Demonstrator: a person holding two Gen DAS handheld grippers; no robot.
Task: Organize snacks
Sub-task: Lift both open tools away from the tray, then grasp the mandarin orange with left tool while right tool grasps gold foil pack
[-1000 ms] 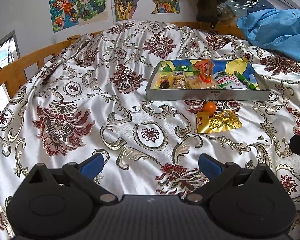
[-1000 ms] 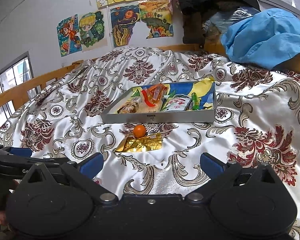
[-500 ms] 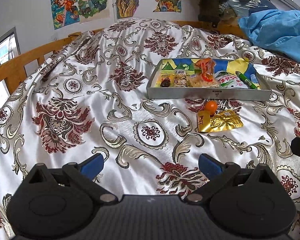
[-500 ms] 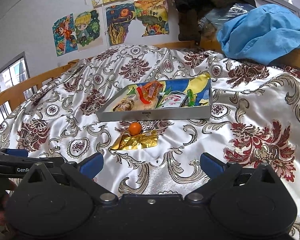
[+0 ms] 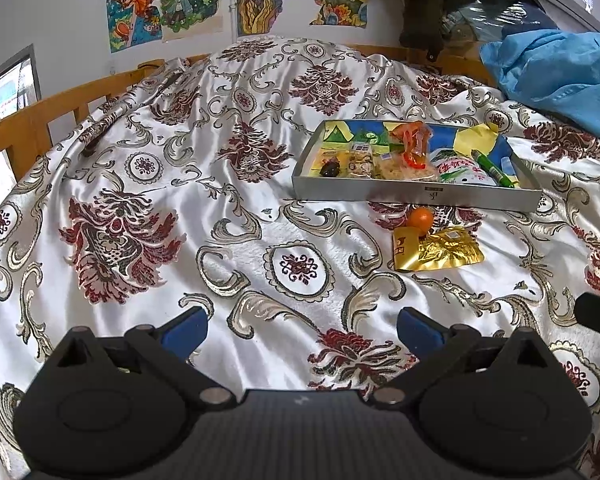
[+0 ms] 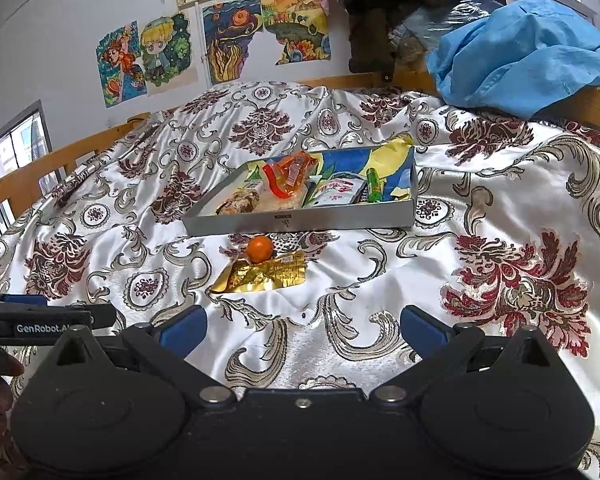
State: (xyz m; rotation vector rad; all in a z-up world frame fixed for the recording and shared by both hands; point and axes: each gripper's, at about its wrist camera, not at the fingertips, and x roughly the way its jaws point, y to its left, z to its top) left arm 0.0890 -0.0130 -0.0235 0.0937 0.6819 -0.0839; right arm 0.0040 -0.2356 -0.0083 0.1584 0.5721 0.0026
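Note:
A grey tray (image 5: 416,194) (image 6: 300,220) holding several snack packets lies on the patterned bedspread. Just in front of it sit a small orange (image 5: 420,218) (image 6: 259,249) and a gold foil packet (image 5: 440,250) (image 6: 262,276), the orange touching the packet's far edge. My left gripper (image 5: 300,330) is open and empty, low over the bedspread, well short and left of the snacks. My right gripper (image 6: 302,330) is open and empty, a short way in front of the gold packet. The left gripper also shows at the left edge of the right wrist view (image 6: 40,320).
A blue cloth heap (image 5: 556,76) (image 6: 524,52) lies at the back right on the wooden bed rail (image 5: 32,120). Posters hang on the wall behind. The bedspread (image 5: 220,220) spreads wide to the left of the tray.
Both grippers have shifted slightly; the tray and snacks sit a little closer in the right wrist view. Both stay open. Nothing on the bed has moved.

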